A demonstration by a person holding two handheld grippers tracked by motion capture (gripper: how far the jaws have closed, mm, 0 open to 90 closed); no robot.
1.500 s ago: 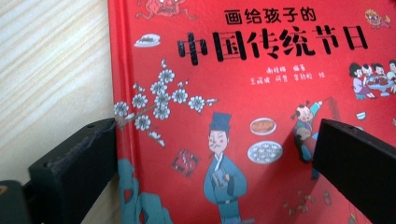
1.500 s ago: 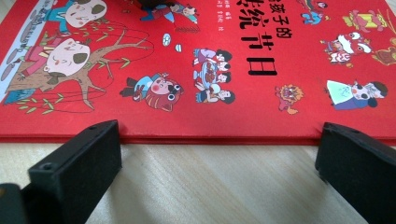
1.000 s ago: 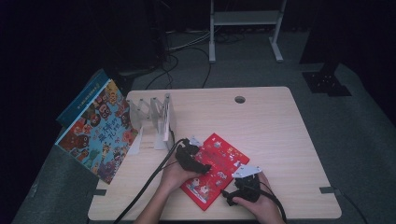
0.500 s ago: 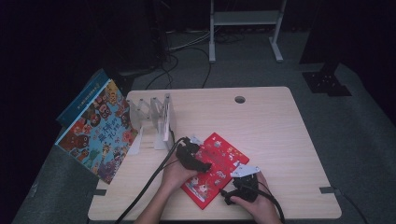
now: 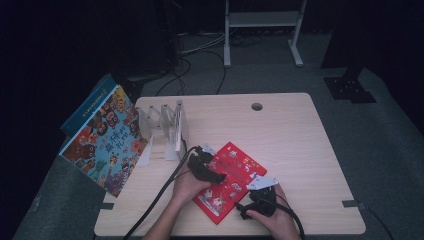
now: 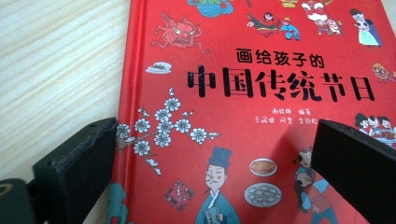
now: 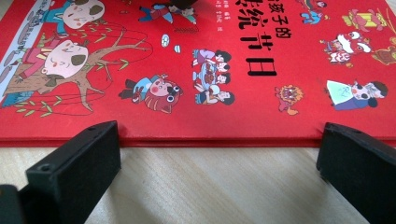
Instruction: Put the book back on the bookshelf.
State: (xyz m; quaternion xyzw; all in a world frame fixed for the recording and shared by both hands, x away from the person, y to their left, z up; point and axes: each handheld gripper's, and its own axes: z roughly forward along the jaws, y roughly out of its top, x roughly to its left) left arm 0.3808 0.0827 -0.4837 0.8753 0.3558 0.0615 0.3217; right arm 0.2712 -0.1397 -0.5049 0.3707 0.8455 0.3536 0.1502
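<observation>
A red picture book (image 5: 228, 181) lies flat and closed on the pale wooden counter (image 5: 300, 145), turned at an angle near the person's edge, as two hand-held grippers close in on it. The left gripper (image 5: 205, 169) hovers over the cover near the spine side, its jaws spread wide, one above the bare wood and the other above the cover art in the left gripper view; whether the jaws touch the cover cannot be told. The right gripper (image 5: 252, 202) sits low at the book's near long edge, jaws equally far apart and facing the edge (image 7: 215, 140) square on, with nothing between them.

Judged from the scene, the work looks barely under way: the book has not been lifted, and neither gripper has a hold on it. A metal book rack (image 5: 165, 127) stands empty at the counter's left rear, beside a large illustrated book (image 5: 102, 142) that leans off the counter's left side. If the rack is the destination, raising the edge, taking a grip and standing the volume upright all remain.
</observation>
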